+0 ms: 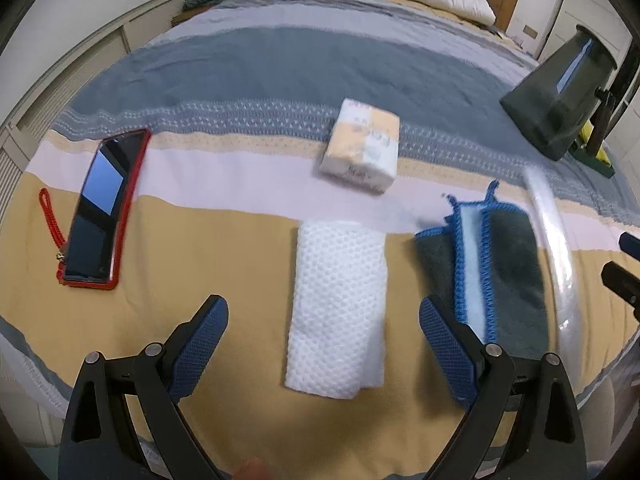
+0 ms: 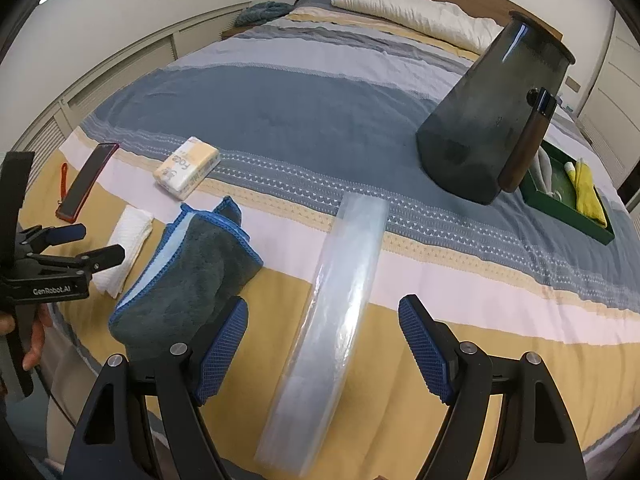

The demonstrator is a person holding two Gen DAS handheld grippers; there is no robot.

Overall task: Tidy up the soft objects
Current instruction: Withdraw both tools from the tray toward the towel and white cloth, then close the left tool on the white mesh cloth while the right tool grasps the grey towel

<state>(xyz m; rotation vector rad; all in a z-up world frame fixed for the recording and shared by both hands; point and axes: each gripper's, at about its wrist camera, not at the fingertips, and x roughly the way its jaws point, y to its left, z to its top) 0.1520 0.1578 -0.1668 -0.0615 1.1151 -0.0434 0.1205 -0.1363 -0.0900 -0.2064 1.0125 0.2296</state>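
From the left wrist view, the left hand-held gripper (image 1: 323, 342) hangs over the striped bed (image 1: 240, 80), its blue pads spread apart with nothing between them. A folded white cloth (image 1: 338, 312) lies just beyond the gap. To its right sits a grey towel with blue edging (image 1: 492, 272), and farther off a tissue pack (image 1: 362, 146). A phone in a red case (image 1: 102, 208) lies at the left.

From the right wrist view, the right hand-held gripper (image 2: 322, 348) is also spread wide, empty, above a long clear plastic sleeve (image 2: 340, 312). The grey towel lies left of it, touching the near left pad. A dark jug (image 2: 492, 120) and a green tray (image 2: 568, 208) sit far right.
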